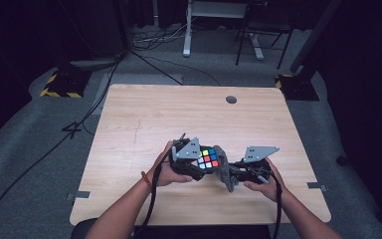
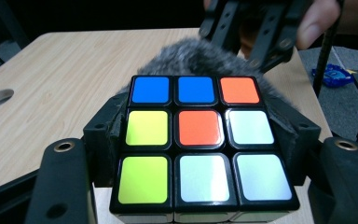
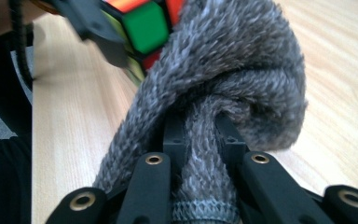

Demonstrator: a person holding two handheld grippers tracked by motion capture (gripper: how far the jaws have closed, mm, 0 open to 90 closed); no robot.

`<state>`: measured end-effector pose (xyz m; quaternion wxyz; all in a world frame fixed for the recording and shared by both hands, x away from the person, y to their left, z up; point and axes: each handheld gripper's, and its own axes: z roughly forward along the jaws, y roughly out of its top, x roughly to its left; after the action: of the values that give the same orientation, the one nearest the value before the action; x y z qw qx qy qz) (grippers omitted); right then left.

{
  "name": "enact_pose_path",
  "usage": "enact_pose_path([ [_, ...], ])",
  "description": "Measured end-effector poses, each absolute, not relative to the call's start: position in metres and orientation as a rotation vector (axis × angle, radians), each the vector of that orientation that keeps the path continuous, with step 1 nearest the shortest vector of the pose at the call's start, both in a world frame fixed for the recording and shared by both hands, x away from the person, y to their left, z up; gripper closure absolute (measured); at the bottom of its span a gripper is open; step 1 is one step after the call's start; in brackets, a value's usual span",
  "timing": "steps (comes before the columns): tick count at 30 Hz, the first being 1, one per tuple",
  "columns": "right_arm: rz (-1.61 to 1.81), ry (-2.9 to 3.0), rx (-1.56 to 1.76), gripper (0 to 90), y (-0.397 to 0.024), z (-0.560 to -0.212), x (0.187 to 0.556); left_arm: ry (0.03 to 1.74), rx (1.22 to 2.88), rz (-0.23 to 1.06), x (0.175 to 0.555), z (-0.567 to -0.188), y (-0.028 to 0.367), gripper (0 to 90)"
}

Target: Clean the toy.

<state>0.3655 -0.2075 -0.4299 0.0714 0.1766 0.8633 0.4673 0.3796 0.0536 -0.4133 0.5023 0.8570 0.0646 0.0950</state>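
A scrambled colour cube (image 1: 208, 158) (image 2: 200, 140) is clamped between the black jaws of my left gripper (image 1: 201, 167) (image 2: 204, 127), held just above the wooden table (image 1: 144, 114). Its upper face shows blue, orange, yellow and white squares. My right gripper (image 1: 236, 172) (image 3: 200, 126) is shut on a bunched grey fuzzy cloth (image 1: 224, 172) (image 3: 223, 70). The cloth (image 2: 191, 56) presses against the cube's far side, and the cube (image 3: 144, 23) shows a green square beside it. Both hands hold their grippers near the table's front middle.
A round cable hole (image 1: 231, 99) sits near the table's far edge. Beyond the table are a white desk leg (image 1: 186, 30), floor cables (image 1: 154, 37) and yellow-black weighted stand feet (image 1: 62, 84). The tabletop stretches bare to the left and back.
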Motion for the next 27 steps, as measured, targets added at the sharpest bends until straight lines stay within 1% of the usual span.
enact_pose_path([
  [3, 1.423, 2.582, 0.523, 78.7, -0.208, -0.427, 0.364, 0.162, 2.098, 0.235, 0.382, -0.419, 0.052, 33.7],
  [7, 1.453, 2.534, 0.517, 78.6, -0.210, -0.420, 0.363, 0.154, 2.125, 0.204, 0.380, -0.426, 0.045, 33.7],
  [11, 1.433, 2.499, 0.560, 78.6, -0.213, -0.421, 0.367, 0.115, 2.115, 0.165, 0.374, -0.425, 0.040, 33.7],
  [16, 1.387, 2.532, 0.589, 78.6, -0.213, -0.428, 0.374, 0.057, 2.101, 0.170, 0.364, -0.417, 0.035, 33.7],
  [21, 1.337, 2.618, 0.575, 78.6, -0.210, -0.440, 0.377, 0.075, 2.060, 0.195, 0.366, -0.409, 0.042, 33.7],
  [23, 1.340, 2.636, 0.563, 78.6, -0.208, -0.440, 0.375, 0.091, 2.044, 0.191, 0.369, -0.408, 0.046, 33.7],
  [27, 1.381, 2.597, 0.550, 78.5, -0.210, -0.433, 0.372, 0.125, 2.075, 0.216, 0.377, -0.414, 0.048, 33.7],
])
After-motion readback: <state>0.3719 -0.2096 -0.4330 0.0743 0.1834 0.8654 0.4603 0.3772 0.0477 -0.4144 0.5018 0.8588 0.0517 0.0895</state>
